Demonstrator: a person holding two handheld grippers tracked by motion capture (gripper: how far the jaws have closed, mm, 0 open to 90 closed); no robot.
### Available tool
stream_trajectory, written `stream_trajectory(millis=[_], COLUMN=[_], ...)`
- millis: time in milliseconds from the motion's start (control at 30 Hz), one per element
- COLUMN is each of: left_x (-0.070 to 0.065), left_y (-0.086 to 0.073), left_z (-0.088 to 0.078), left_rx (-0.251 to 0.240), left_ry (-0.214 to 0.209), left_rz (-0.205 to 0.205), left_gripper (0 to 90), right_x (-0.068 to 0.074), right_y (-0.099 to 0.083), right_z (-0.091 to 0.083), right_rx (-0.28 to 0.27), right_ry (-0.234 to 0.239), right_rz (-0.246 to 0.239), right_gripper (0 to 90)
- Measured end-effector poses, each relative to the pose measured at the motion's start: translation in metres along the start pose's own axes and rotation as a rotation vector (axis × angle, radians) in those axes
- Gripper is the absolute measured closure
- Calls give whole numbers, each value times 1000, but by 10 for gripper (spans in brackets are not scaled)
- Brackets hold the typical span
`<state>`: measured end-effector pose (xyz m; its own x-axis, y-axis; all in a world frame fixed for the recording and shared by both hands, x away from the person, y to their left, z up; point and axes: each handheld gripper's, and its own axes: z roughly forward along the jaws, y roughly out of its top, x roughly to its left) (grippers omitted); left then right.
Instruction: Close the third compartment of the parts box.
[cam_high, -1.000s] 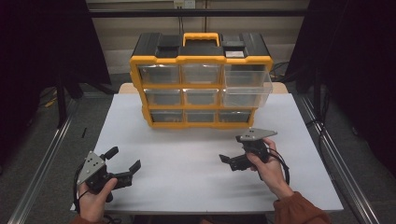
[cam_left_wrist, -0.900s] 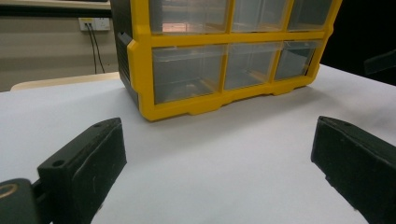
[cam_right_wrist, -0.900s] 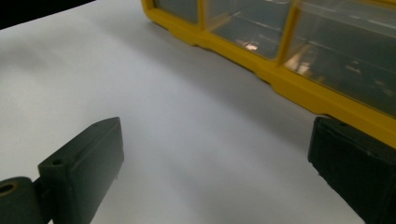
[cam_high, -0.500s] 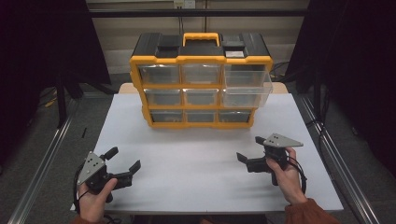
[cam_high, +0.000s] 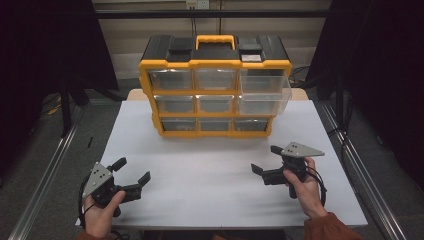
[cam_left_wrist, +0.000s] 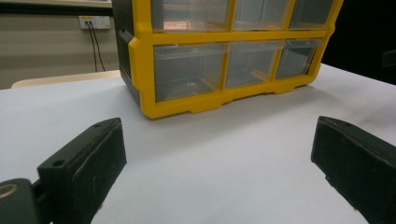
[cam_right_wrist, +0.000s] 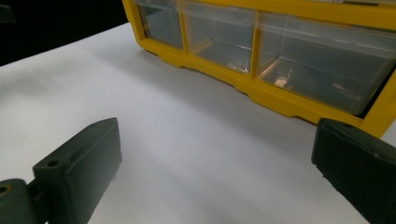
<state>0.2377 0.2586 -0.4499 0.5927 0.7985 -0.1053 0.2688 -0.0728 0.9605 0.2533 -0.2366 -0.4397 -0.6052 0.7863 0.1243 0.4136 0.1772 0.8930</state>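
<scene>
A yellow and black organizer box (cam_high: 215, 95) with clear drawers stands at the back middle of the white table (cam_high: 210, 200). Its right middle drawer (cam_high: 265, 100) sticks out a little. My left gripper (cam_high: 132, 169) rests open near the front left corner, nothing between its jaws. My right gripper (cam_high: 265, 159) is held open at the front right, also empty. In the left gripper view the left gripper (cam_left_wrist: 219, 172) faces the organizer (cam_left_wrist: 224, 60) from its left corner. In the right gripper view the right gripper (cam_right_wrist: 215, 172) faces the bottom drawers (cam_right_wrist: 280, 70), one holding small pieces.
Metal rails (cam_high: 45, 175) run along both sides of the table over a grey floor. Dark curtains (cam_high: 45, 50) hang at left and right. A bare stretch of tabletop lies between the grippers and the organizer.
My right gripper has moved to the right and a bit toward the table's front edge, still open. The left gripper has stayed where it was.
</scene>
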Motion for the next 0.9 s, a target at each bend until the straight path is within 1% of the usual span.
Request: stream_trajectory(millis=[33, 167, 233, 333, 367, 433, 500, 633, 700, 733, 833, 900], left_x=[0, 0, 0, -2, -2, -1, -2, -1, -1, -1, -2, -2], left_y=[0, 0, 1, 1, 1, 1, 1, 1, 1, 1, 1, 1], left_z=[0, 0, -1, 0, 0, -1, -1, -1, -1, -1, 0, 0], left_rx=[1, 2, 3, 1, 0, 1, -1, 1, -1, -3, 1, 1], left_ry=[1, 4, 4, 2, 3, 5, 4, 2, 2, 2, 3, 1], left_rz=[4, 1, 11, 14, 10, 16, 13, 17, 14, 11, 18, 12], left_gripper=[31, 31, 31, 31, 31, 31, 31, 31, 31, 31, 31, 31], right_x=[0, 2, 4, 4, 5, 6, 8, 11, 11, 12, 14, 15], right_y=[0, 3, 5, 7, 8, 10, 13, 21, 24, 25, 30, 34], right_z=[0, -2, -3, -4, -5, -6, -8, -10, -11, -12, -12, -11], right_rx=[-8, -30, -38, -46, -49, -58, -68, -93, -104, -107, -119, -120], right_ry=[4, 5, 13, 22, 22, 31, 29, 44, 65, 68, 67, 63], right_rz=[1, -7, -16, -23, -21, -18, -33, -29, -30, -35, -28, -20], right_gripper=[7, 7, 6, 5, 5, 6, 6, 0, 0, 0, 0, 2])
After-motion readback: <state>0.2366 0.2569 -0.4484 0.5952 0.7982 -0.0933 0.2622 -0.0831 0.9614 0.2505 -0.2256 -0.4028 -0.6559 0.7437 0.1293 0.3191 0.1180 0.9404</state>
